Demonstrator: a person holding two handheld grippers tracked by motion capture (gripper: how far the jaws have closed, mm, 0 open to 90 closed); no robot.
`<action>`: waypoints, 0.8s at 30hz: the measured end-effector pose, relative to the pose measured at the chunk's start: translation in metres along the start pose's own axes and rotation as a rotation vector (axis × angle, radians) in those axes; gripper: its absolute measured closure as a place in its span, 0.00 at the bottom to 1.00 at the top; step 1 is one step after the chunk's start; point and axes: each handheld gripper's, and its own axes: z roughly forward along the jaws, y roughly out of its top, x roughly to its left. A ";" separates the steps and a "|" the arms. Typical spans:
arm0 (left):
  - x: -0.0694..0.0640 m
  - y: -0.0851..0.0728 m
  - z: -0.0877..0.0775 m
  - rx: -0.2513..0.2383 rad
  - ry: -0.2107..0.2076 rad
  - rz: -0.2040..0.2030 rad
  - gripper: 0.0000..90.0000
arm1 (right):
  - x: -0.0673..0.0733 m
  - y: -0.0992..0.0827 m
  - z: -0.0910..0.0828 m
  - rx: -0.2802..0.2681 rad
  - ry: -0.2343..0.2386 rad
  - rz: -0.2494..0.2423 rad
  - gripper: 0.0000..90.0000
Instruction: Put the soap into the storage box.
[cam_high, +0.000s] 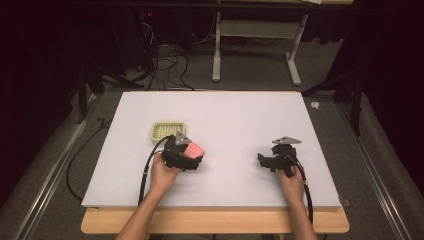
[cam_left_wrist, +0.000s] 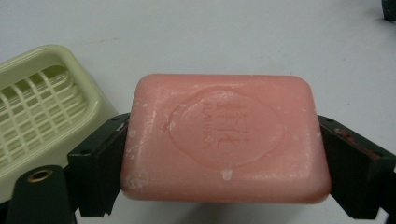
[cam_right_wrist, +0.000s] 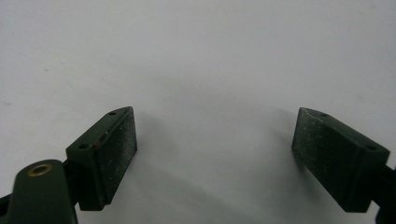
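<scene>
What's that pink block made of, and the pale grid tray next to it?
The pink block looks like bar soap: matte, waxy, with a pressed oval stamp and whitish flecks. The tray seems to be moulded plastic, pale yellow-green with a faint sheen and a slotted grid floor, probably a soap dish.

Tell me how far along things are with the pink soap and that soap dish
Done: the left claw has picked up the pink soap bar, its jaws pressing on both short ends. In hand: the bar is carried beside the pale green soap dish, not over it yet. Left: bringing it over the slatted dish, which holds nothing, and likely setting it down there. The right claw waits open over the white table.
</scene>
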 end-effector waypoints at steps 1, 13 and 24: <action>0.000 0.000 0.000 0.000 0.000 0.000 0.15 | 0.000 0.000 0.000 0.000 0.000 0.000 0.16; 0.013 -0.006 -0.010 -0.003 0.034 -0.031 0.15 | 0.000 0.000 0.000 0.000 0.000 0.000 0.16; 0.025 -0.009 -0.018 -0.003 0.074 -0.057 0.15 | 0.000 0.000 0.000 0.000 0.000 0.000 0.16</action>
